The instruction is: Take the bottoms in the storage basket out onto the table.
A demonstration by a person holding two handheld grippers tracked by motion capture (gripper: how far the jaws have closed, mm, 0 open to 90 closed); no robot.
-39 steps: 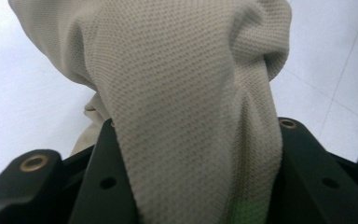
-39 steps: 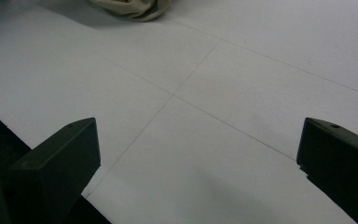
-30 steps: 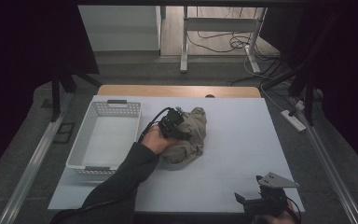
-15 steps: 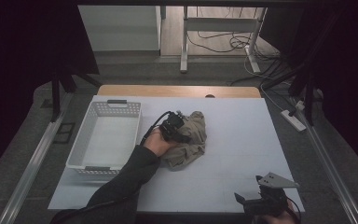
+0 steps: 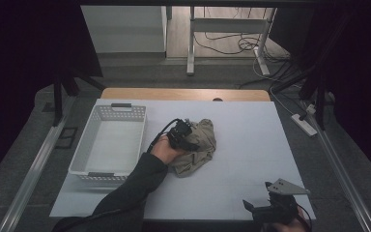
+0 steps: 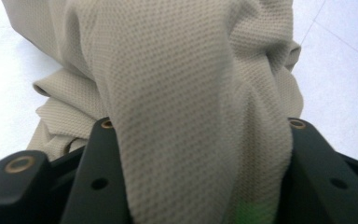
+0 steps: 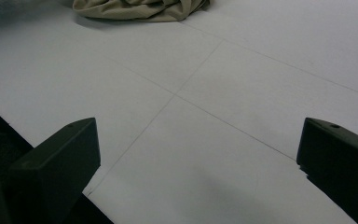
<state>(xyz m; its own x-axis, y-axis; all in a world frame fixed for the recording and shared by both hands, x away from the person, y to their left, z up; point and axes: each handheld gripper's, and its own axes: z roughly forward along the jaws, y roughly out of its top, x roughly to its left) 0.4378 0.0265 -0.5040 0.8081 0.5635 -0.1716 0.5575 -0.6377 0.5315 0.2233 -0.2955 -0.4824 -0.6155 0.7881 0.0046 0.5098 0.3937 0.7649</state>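
Seen from the high view: a crumpled tan cloth (image 5: 196, 146) in the middle of the white table (image 5: 251, 145), just right of a white basket (image 5: 107, 145). Left gripper (image 5: 183, 137) pressed into the cloth's left side, left hand (image 5: 164, 149) behind it. Up close in the left gripper view: a thick fold of cloth (image 6: 191, 102) bunched between the two black jaws, pinched there. Right gripper (image 5: 270, 210) down at the near right edge of the table, jaws wide apart over bare white top. Far off in the right gripper view: the cloth (image 7: 140, 9). Lots of open table between the two grippers.
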